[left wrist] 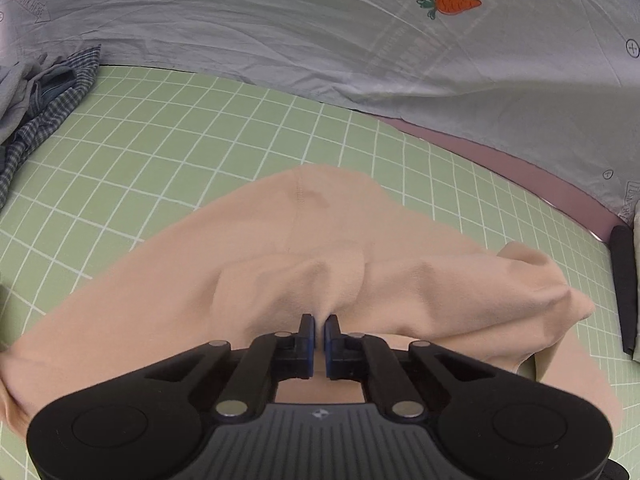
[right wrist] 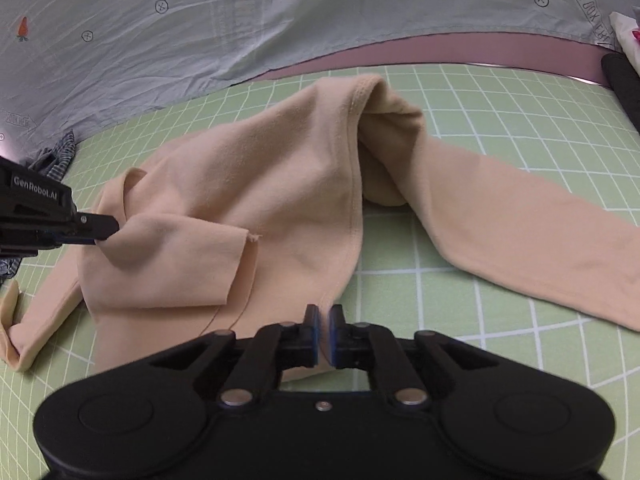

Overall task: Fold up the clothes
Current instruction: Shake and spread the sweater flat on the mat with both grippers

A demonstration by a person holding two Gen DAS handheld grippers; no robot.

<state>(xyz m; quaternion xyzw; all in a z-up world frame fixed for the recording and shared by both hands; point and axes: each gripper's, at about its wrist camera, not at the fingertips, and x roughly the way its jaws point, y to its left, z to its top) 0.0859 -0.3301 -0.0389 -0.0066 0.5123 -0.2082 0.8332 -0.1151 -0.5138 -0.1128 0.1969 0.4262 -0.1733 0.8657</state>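
A peach long-sleeved garment (right wrist: 280, 184) lies partly folded on the green grid mat (right wrist: 500, 300). One sleeve (right wrist: 520, 232) stretches out to the right. My left gripper (left wrist: 320, 326) is shut on a fold of the peach cloth (left wrist: 280, 272); it shows in the right wrist view (right wrist: 102, 230) pinching the garment's left part. My right gripper (right wrist: 324, 316) is shut on the garment's near hem edge, close to the mat.
A pale blue sheet with carrot prints (left wrist: 320, 40) hangs behind the mat. A checked blue garment pile (left wrist: 44, 100) lies at the far left. A pink strip (right wrist: 440, 52) edges the mat's back. A dark object (left wrist: 624, 280) lies at the right edge.
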